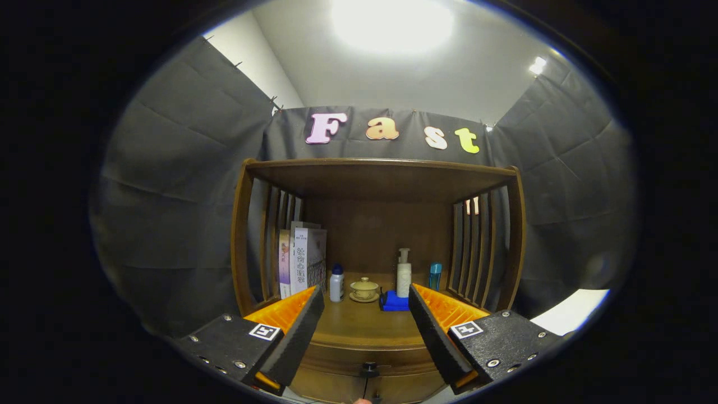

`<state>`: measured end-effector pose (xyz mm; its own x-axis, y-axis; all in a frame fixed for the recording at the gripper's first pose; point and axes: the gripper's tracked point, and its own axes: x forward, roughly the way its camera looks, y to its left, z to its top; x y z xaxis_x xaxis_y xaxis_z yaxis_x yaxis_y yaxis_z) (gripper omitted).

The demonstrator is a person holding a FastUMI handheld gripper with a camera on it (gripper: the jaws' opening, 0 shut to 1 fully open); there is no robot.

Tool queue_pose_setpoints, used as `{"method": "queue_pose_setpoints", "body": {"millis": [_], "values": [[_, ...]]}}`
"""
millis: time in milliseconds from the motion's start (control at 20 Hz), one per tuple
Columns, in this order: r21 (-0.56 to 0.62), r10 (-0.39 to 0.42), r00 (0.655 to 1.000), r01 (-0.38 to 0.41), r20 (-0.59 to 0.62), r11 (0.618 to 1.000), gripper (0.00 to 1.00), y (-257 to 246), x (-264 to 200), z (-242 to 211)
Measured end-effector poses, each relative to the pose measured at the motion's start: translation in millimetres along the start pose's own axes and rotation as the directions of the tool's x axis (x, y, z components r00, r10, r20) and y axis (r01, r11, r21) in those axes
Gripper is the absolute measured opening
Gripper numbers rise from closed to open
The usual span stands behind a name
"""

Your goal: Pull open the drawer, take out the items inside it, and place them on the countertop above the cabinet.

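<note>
**A:** Drawer (367,359) first: it looks shut, its front flush under the table (359,325) of the wooden cabinet (381,168), with a small dark knob (369,368) at its middle.

**B:** What could go wrong from here?

**A:** The knob is small, and the hand-held gripper (366,314) stands wide open with nothing between its fingers. If the fingers close slightly high or off to one side, I judge they would nip the drawer's edge or slip off the knob, and the pull would fail. A tug at an angle could also jam the drawer.

**B:** Anything on top at risk?

**A:** Yes. Beyond the fingers stand a white bottle with a blue cap (336,283), a lidded cup on a saucer (364,289), a pump bottle (404,275) beside a blue block (394,303), and a blue tumbler (435,276); books (300,258) lean at the left wall. A jerky pull might shake them, and they leave less room for whatever comes out.

**B:** Where is the drawer against the gripper?

**A:** Below and just ahead, the knob lying between the two fingers but lower than their tips, not touched.
</note>
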<state>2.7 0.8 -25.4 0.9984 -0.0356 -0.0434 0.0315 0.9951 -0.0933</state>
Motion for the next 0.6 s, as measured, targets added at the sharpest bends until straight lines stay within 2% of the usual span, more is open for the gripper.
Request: {"method": "queue_pose_setpoints", "body": {"millis": [100,300,500,600], "values": [[0.0,0.002,1.0,-0.002,-0.022,1.0,0.94,0.7,4.1,-9.7],[0.058,0.073,0.992,-0.067,-0.099,0.996,0.94,17.7,14.6,-48.0],[-0.01,0.093,0.984,-0.095,-0.155,0.995,0.95,23.7,13.4,-81.7],[0.004,0.128,0.976,-0.129,-0.175,0.992,0.95,34.0,12.8,-96.9]]}}
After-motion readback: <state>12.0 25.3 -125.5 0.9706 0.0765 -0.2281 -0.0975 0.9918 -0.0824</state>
